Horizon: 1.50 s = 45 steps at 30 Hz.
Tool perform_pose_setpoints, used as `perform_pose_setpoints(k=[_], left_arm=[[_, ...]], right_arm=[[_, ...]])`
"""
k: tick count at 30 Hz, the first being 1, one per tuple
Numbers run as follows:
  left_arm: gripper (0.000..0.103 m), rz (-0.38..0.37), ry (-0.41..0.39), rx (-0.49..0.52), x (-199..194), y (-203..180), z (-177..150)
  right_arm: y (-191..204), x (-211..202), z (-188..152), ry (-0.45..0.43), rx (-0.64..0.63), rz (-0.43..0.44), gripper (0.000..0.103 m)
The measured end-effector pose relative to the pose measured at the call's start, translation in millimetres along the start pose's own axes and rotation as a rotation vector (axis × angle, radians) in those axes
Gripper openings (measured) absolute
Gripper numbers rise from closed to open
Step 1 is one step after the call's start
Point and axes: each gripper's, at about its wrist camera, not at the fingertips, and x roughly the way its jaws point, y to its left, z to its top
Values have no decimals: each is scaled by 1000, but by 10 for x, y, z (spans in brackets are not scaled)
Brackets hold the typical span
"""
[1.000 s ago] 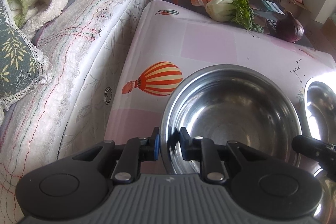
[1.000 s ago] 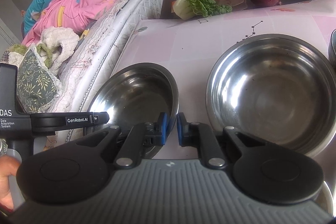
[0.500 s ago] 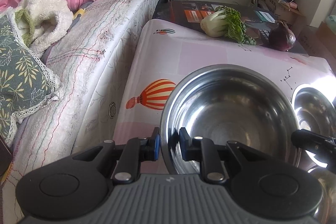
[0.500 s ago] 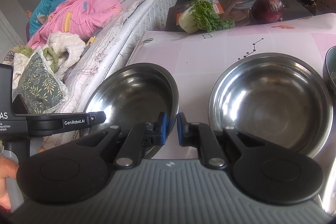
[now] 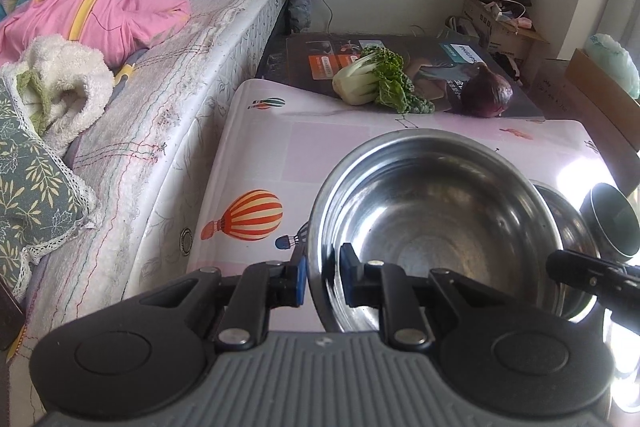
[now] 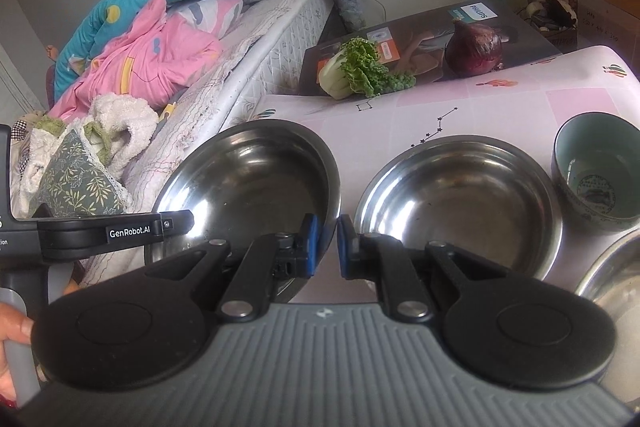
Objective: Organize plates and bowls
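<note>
Steel bowl (image 5: pixel 432 211), round, shiny: rim pinched by left gripper (image 5: pixel 323 277); right gripper (image 6: pixel 325 246) fingers clamp opposite rim.

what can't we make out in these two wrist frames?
- Left view: held steel bowl hides most of the second steel bowl; the table's right side is glare.
- Right view: right gripper pinches the rim; its body hides the near rim.
- Right view: third steel dish is cut off by the gripper and the frame edge.
</note>
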Motion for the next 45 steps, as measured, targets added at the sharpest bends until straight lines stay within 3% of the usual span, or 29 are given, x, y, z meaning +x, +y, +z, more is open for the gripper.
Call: perform_pose_setpoints(k=[12, 19, 28, 38, 45], left_arm=[[18, -97, -8, 103, 103, -890, 123], [18, -118, 33, 131, 409, -1250, 131], [19, -99, 67, 168, 684, -1371, 43], [35, -108, 31, 176, 561, -1286, 39], [35, -125, 116, 134, 680, -1210, 19]], right_arm=[[-756, -517, 65, -54, 66, -118, 10], [-1128, -464, 98, -29, 83, -179, 10], [-1265, -93, 74, 45, 73, -221, 10], [-1252, -98, 114, 55, 67, -251, 12], [-1342, 49, 128, 127, 100, -244, 12]])
